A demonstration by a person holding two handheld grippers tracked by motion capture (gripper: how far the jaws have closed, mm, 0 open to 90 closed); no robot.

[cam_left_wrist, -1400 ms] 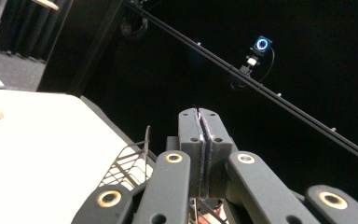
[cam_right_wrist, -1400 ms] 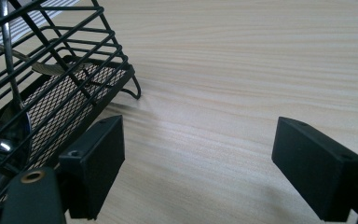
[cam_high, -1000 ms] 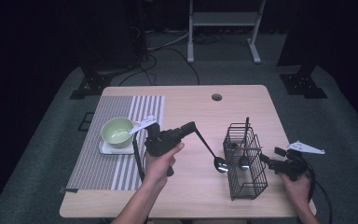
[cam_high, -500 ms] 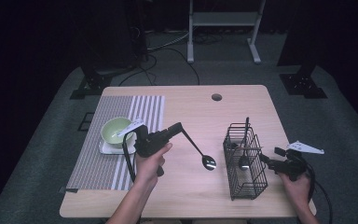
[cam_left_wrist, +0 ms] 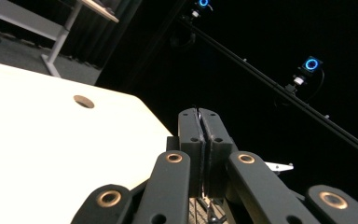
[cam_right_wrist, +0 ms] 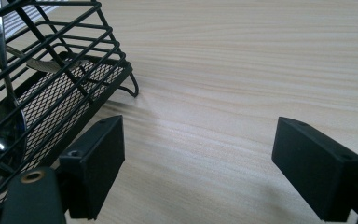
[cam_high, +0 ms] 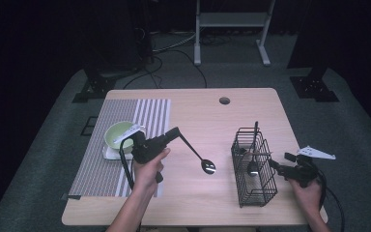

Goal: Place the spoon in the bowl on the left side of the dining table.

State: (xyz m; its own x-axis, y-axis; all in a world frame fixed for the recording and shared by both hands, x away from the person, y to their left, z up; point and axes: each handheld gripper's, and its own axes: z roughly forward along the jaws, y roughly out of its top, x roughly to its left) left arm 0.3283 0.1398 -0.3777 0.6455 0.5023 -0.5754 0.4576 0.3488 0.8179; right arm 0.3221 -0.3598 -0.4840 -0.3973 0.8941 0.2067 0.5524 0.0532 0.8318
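Black spoon (cam_high: 197,154) clamped, left hand-held gripper (cam_high: 173,135)

The spoon (cam_high: 195,153) is black-handled with a shiny bowl. It slants down from the left gripper (cam_high: 174,134), which clamps its handle end, and the bowl hangs low over the bare table between the striped mat and the wire basket.
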